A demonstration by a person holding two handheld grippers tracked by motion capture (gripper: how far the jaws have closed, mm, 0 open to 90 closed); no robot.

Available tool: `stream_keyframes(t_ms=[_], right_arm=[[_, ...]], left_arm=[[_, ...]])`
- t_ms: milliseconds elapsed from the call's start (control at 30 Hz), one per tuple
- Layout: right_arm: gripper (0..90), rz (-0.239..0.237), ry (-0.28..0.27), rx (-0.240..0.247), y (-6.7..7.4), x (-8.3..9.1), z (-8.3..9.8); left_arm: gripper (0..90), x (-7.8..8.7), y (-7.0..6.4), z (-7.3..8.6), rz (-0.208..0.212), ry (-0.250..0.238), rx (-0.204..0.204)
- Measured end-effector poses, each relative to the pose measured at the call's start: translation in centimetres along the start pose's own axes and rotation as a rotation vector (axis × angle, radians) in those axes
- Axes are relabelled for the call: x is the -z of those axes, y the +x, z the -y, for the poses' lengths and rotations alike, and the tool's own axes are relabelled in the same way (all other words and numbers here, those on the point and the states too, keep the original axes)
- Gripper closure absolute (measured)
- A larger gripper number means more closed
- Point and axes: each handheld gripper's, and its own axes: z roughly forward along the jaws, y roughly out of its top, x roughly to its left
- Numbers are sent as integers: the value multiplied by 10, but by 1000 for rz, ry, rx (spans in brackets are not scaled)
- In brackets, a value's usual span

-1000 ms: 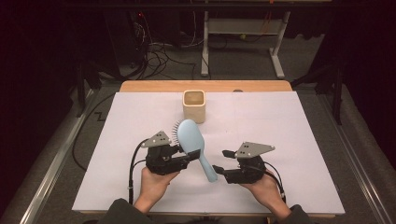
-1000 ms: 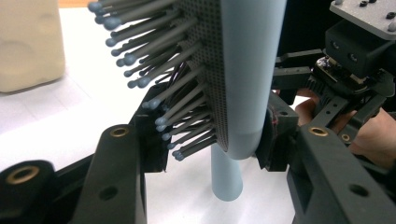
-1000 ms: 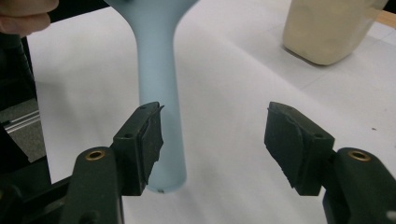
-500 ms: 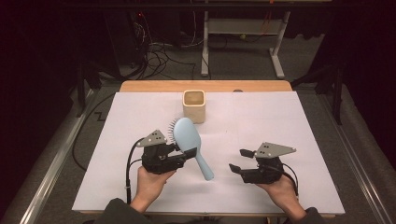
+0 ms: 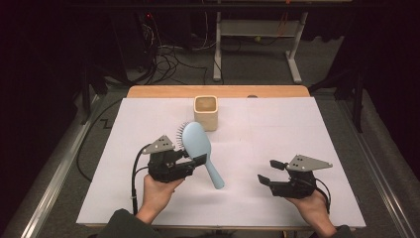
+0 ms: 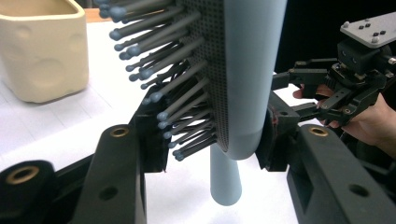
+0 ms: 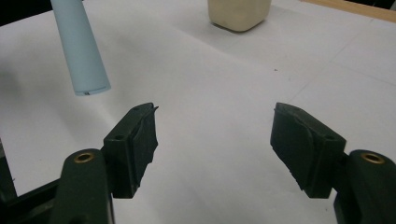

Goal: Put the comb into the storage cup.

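Observation:
A light blue hairbrush (image 5: 197,140) is held above the white table, bristles toward the left and handle (image 5: 214,175) slanting toward me. My left gripper (image 5: 194,160) is shut on the lower part of the brush head (image 6: 247,70), with bristles against one jaw. In the left gripper view my left gripper (image 6: 212,140) has the head between its pads. My right gripper (image 5: 270,172) is off to the right of the handle tip, open; its jaws have just been opening and nothing is between them. In the right gripper view my right gripper (image 7: 215,140) has the handle end (image 7: 81,51) at upper left.
A cream square cup (image 5: 205,112) stands upright at the far middle of the table, just beyond the brush head. White paper (image 5: 297,129) covers the table, with a wooden edge (image 5: 163,91) at the far side. Cables and a desk frame (image 5: 257,34) lie on the floor behind.
My right gripper let go of the brush handle and moved away to the right, its jaws opening. The left gripper keeps hold of the brush head and has barely moved.

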Motion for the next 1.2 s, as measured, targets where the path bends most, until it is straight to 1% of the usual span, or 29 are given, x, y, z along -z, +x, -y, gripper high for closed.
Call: stream_keyframes(t_ms=[133,300,500,633,700,833,900,1000,1067,1200], right_arm=[[317,17,-11,-10,-4,5,6],[314,26,-20,-16,-7,9,10],[298,42,-48,-35,-12,14,19],[282,33,-76,-52,-17,18,28],[267,23,-91,-72,-20,20,34],[264,28,-102,-86,-24,24,43],[264,39,-105,-84,-26,26,47],[266,52,-110,-98,-29,27,53],[276,69,-110,-90,-30,27,56],[279,85,-117,-93,-31,27,58]], left_arm=[[535,2,0,-1,-5,-7,1],[535,3,2,-3,-11,-11,3],[535,5,3,-5,-19,-16,1],[535,6,4,-7,-28,-19,-2],[536,6,4,-9,-36,-19,-5],[536,8,6,-11,-46,-23,-8],[536,8,6,-13,-51,-24,-11],[536,9,8,-15,-53,-23,-10],[536,9,9,-16,-61,-23,-12],[535,10,12,-17,-70,-22,-7]])
